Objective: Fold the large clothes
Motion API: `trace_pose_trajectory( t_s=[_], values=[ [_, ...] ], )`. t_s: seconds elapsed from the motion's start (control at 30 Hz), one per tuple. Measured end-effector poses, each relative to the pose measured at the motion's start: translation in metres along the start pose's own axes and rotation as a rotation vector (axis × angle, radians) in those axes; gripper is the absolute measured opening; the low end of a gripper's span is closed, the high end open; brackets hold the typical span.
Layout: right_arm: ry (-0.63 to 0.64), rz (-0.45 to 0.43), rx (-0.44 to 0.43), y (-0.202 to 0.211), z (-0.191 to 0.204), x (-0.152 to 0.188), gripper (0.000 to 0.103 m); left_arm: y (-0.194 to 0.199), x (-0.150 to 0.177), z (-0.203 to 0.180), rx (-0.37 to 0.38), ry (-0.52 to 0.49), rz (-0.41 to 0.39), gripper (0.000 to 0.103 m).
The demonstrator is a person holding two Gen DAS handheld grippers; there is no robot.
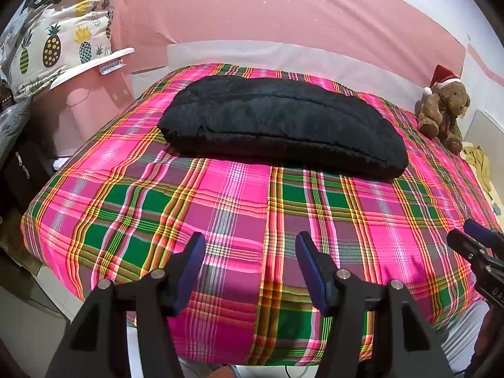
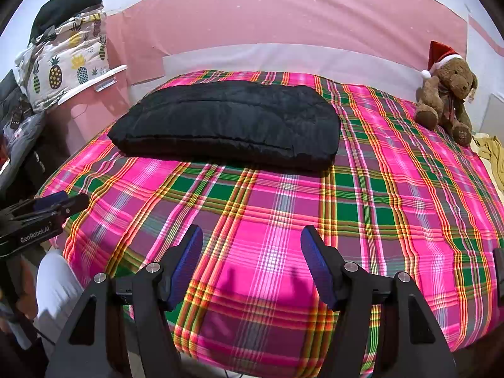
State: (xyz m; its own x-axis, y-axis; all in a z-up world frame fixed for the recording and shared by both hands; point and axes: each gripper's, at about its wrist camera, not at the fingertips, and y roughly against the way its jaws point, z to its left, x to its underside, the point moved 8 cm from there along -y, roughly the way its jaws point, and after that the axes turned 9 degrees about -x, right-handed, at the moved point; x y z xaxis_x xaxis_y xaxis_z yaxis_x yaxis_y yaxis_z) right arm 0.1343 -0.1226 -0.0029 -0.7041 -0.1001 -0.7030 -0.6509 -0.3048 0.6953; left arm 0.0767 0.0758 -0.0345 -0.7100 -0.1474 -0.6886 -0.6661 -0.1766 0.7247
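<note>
A black padded garment (image 1: pixel 280 123) lies folded into a thick oblong bundle on the far half of a bed with a pink and green plaid cover (image 1: pixel 239 208); it also shows in the right wrist view (image 2: pixel 230 123). My left gripper (image 1: pixel 250 258) is open and empty above the near part of the bed, well short of the bundle. My right gripper (image 2: pixel 252 255) is open and empty, beside the left one. Each gripper shows at the edge of the other's view, the right gripper (image 1: pixel 475 245) and the left gripper (image 2: pixel 53 204).
A brown teddy bear with a Santa hat (image 1: pixel 444 107) sits at the bed's far right corner. A pineapple-print bundle (image 1: pixel 60 37) rests on a pink cabinet (image 1: pixel 94 94) left of the bed. A yellow cloth (image 1: pixel 480 163) lies right of the bed. A pink wall stands behind.
</note>
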Motion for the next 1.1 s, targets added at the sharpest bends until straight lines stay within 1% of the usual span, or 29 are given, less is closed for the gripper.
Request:
trace_pose_trajectory(
  t_s=[0.33, 0.57, 0.73, 1.1],
  values=[
    [0.004, 0.003, -0.005, 0.0001, -0.0003, 0.0016, 0.065, -0.0002, 0.004, 0.0003, -0.003, -0.001, 0.007, 0.061],
    [0.004, 0.006, -0.005, -0.0003, 0.0003, 0.0025, 0.065, -0.0026, 0.0037, 0.0, -0.022, -0.01, 0.008, 0.061],
    [0.009, 0.015, -0.01, -0.0006, -0.0004, 0.0051, 0.065, -0.0025, 0.0027, 0.0033, -0.055, -0.012, -0.007, 0.061],
    [0.014, 0.014, -0.013, 0.0001, -0.0034, 0.0048, 0.065, -0.0043, 0.0024, 0.0059, -0.063, -0.01, -0.014, 0.061]
  ],
)
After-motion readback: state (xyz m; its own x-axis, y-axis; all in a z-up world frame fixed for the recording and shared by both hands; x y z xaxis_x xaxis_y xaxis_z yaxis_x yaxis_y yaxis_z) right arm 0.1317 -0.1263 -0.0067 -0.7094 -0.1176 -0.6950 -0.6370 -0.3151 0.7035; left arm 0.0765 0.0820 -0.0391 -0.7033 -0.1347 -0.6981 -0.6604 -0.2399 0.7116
